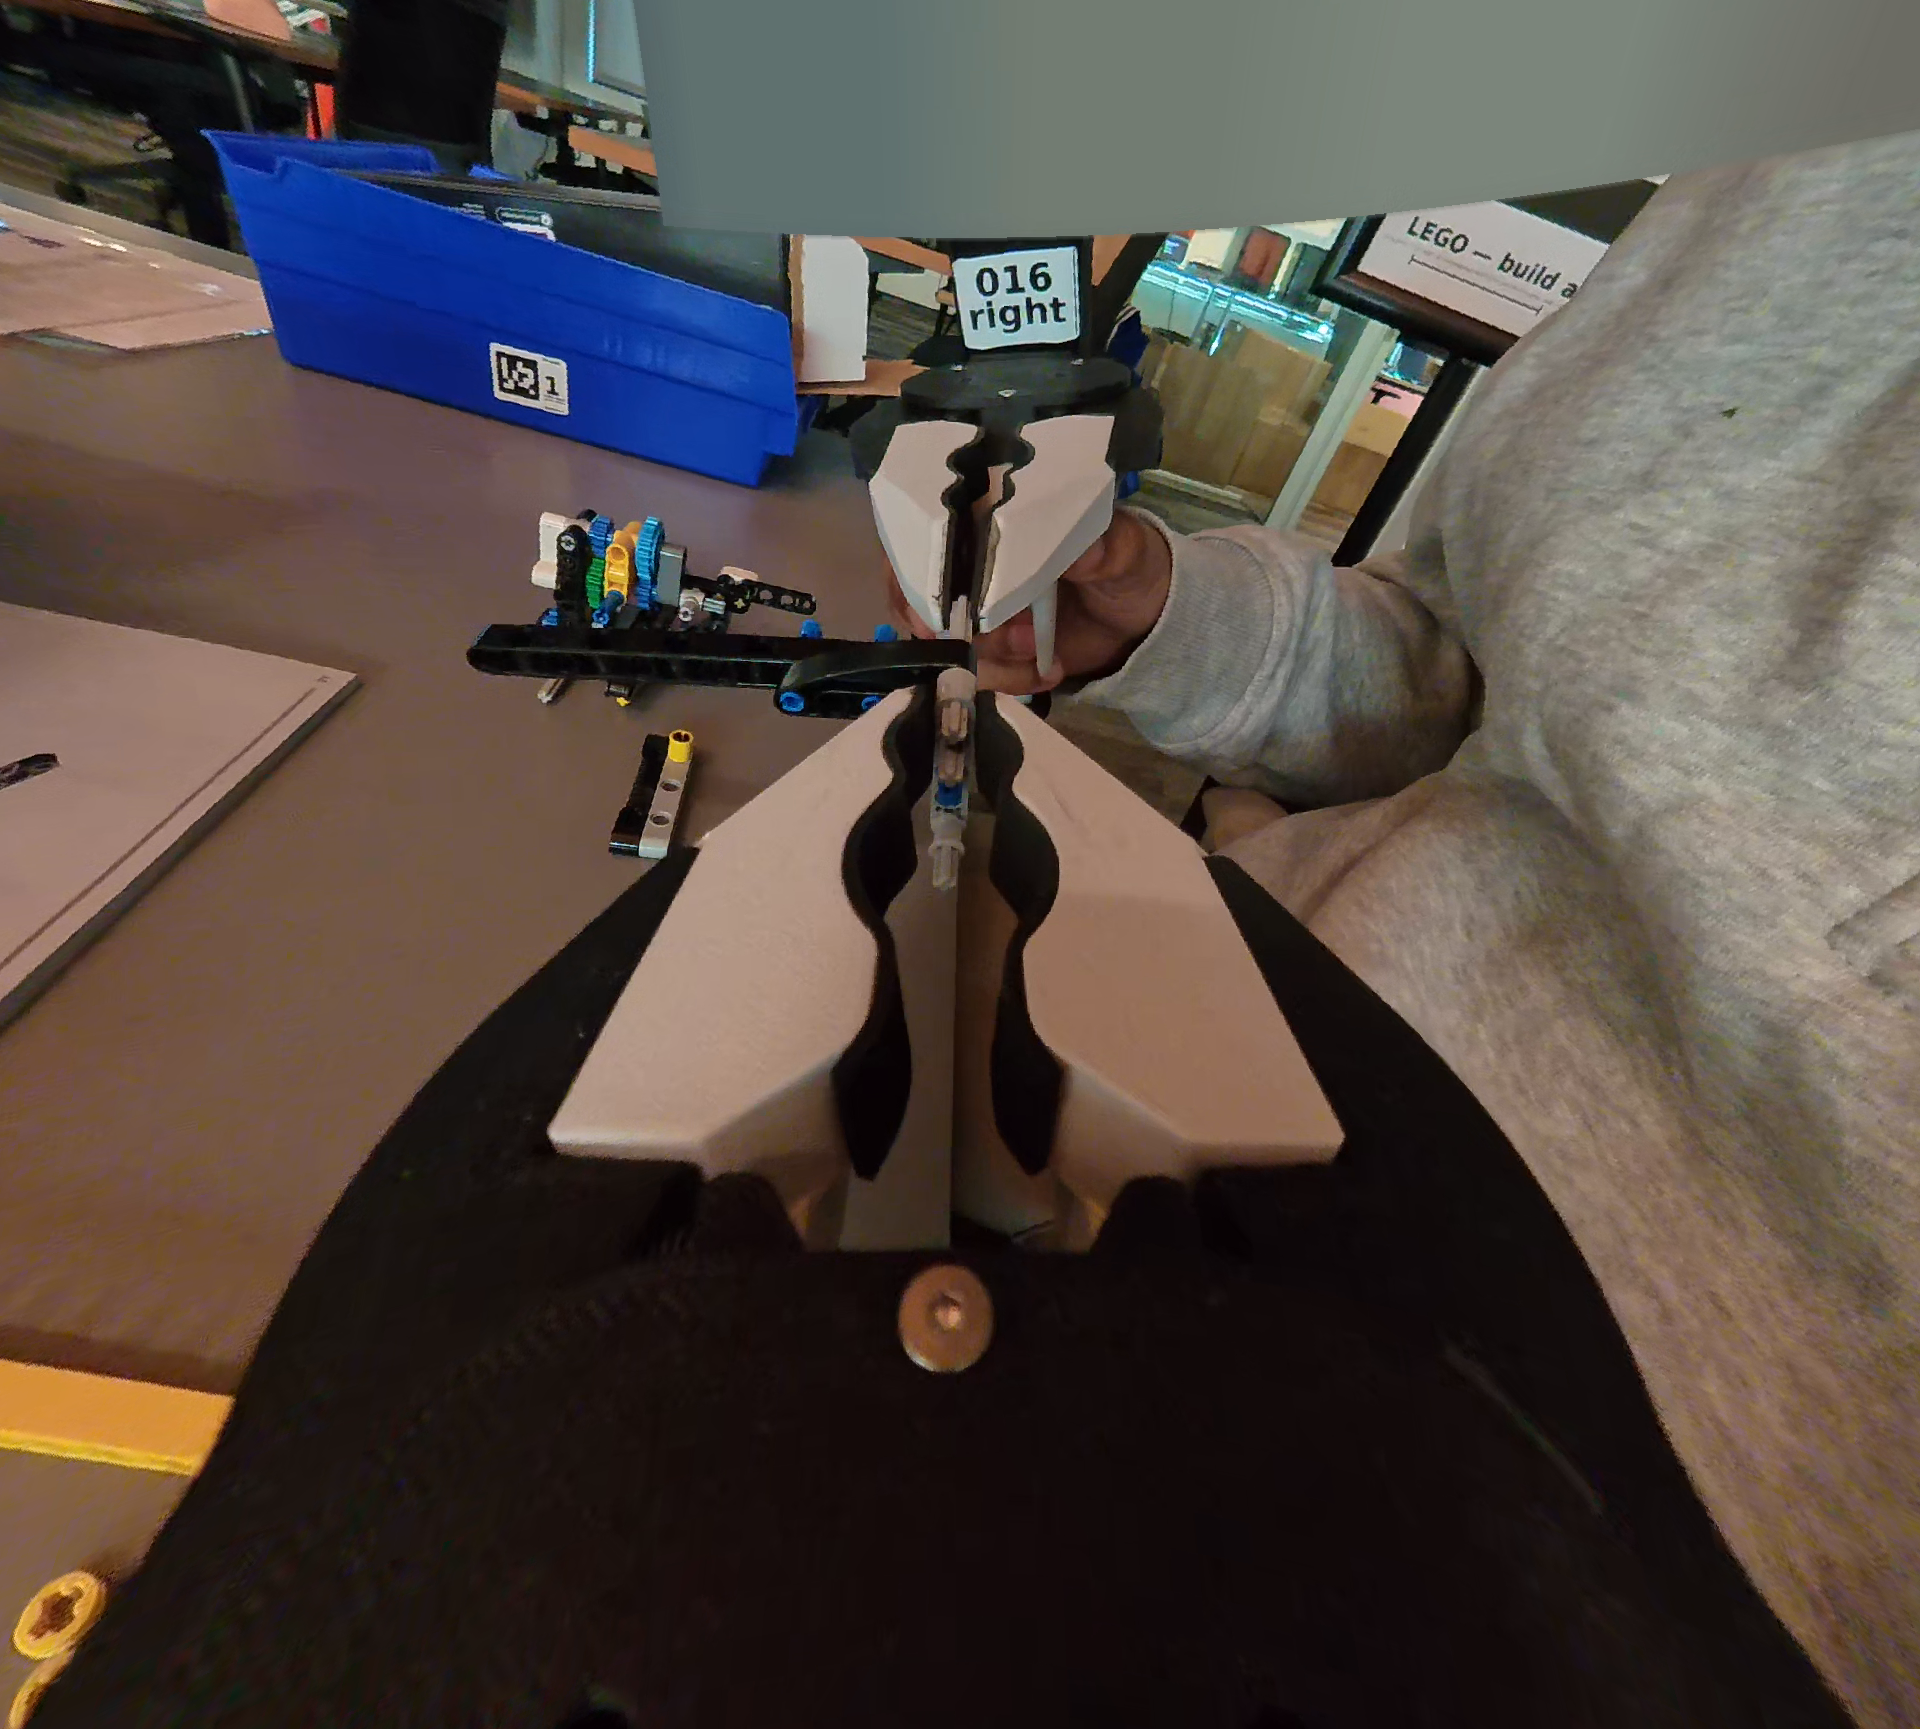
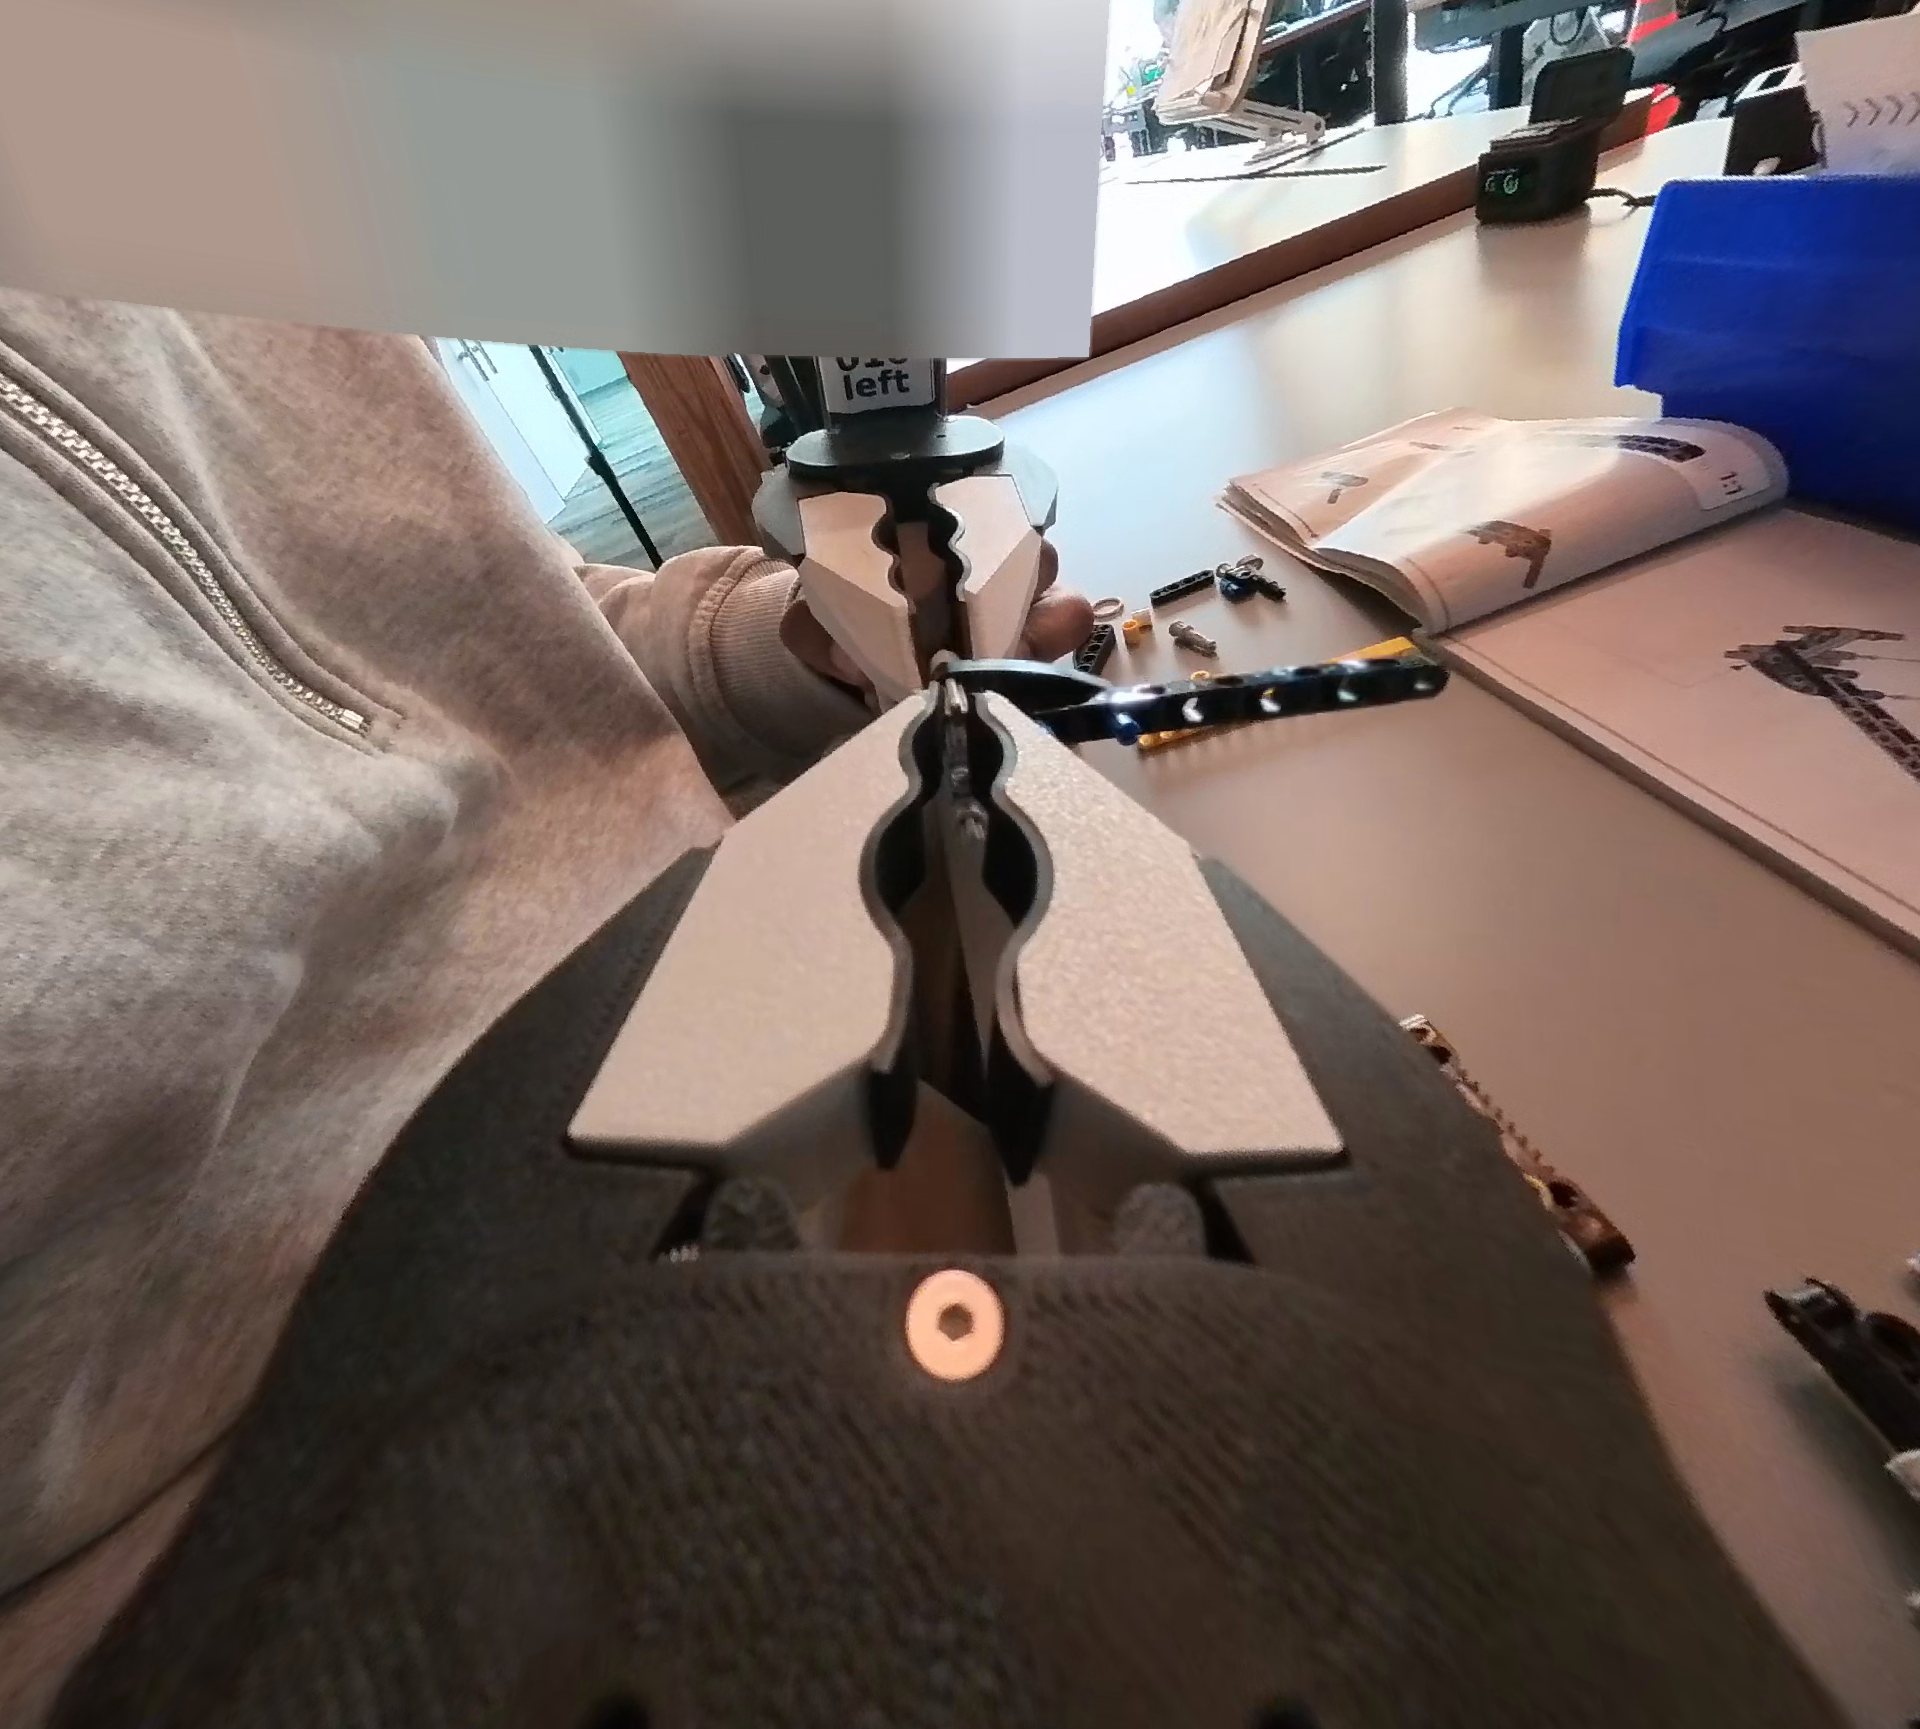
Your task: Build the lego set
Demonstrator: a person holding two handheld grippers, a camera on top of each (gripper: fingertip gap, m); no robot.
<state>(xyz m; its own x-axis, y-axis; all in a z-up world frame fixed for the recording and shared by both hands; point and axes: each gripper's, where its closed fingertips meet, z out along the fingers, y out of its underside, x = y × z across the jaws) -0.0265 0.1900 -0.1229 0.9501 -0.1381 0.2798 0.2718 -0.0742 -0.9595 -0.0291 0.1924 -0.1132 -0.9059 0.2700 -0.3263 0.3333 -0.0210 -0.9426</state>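
Across the left wrist view: left gripper (image 1: 951,775) pinched on a small grey-and-blue pin assembly (image 1: 950,801), meeting the right gripper (image 1: 961,630), which clamps the end of a black beam (image 1: 665,656); geared sub-assembly (image 1: 613,567) built on the table (image 1: 260,1108), a short black-and-grey piece (image 1: 655,796) loose beside it. From the right wrist view: right gripper (image 2: 951,703) shut on that beam (image 2: 1247,703) (held mid-air), loose parts (image 2: 1195,609) and open instruction booklet (image 2: 1496,505) beyond — early going, judging by so much unattached.

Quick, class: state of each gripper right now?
Left gripper: jaws closed on a small grey pin assembly.
Right gripper: jaws closed on a thin grey part; the black beam meets its tip.
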